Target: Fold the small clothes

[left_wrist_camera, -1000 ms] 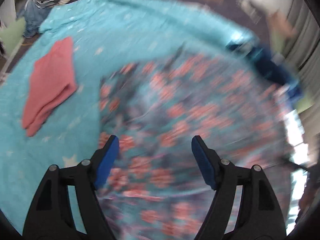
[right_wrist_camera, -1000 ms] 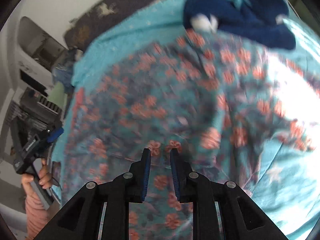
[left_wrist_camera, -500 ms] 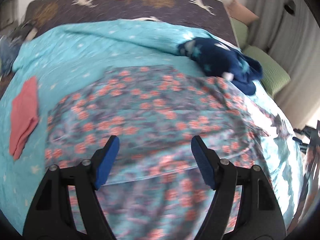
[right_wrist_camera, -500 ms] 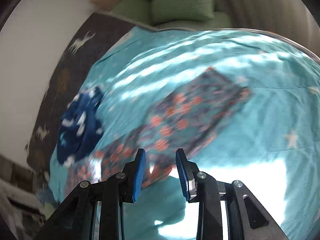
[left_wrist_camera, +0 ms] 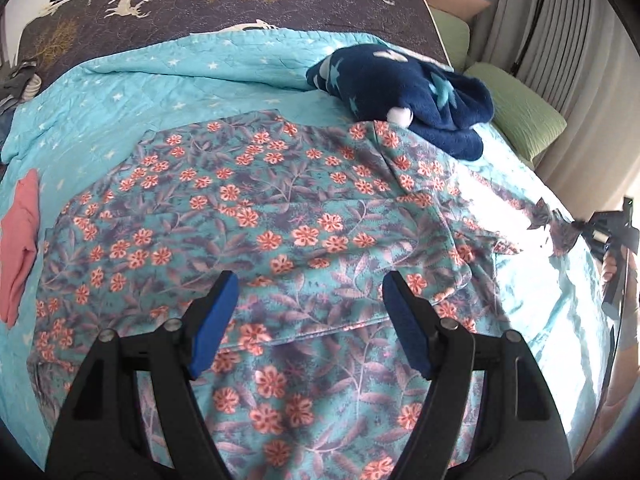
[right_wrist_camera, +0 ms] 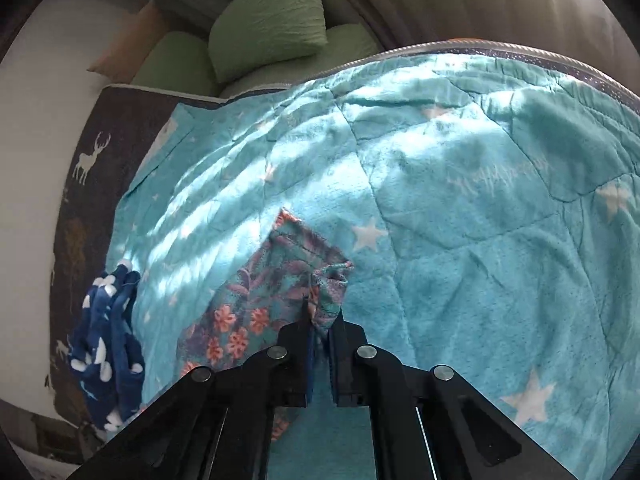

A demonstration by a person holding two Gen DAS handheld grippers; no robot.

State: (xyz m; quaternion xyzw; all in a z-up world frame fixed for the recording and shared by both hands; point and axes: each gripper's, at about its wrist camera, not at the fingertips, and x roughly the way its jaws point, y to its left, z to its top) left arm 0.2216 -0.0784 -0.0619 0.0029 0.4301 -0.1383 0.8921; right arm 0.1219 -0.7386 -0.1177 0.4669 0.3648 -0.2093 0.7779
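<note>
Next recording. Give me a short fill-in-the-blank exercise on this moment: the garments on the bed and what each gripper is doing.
1. The right gripper is shut on an edge of the ____ garment.
2. The left gripper hovers with its jaws ____ and nothing between them.
3. The folded pink cloth lies at the ____ edge of the left wrist view.
4. The navy fleece lies on the ____ blanket.

Missing words: floral; open; left; turquoise
</note>
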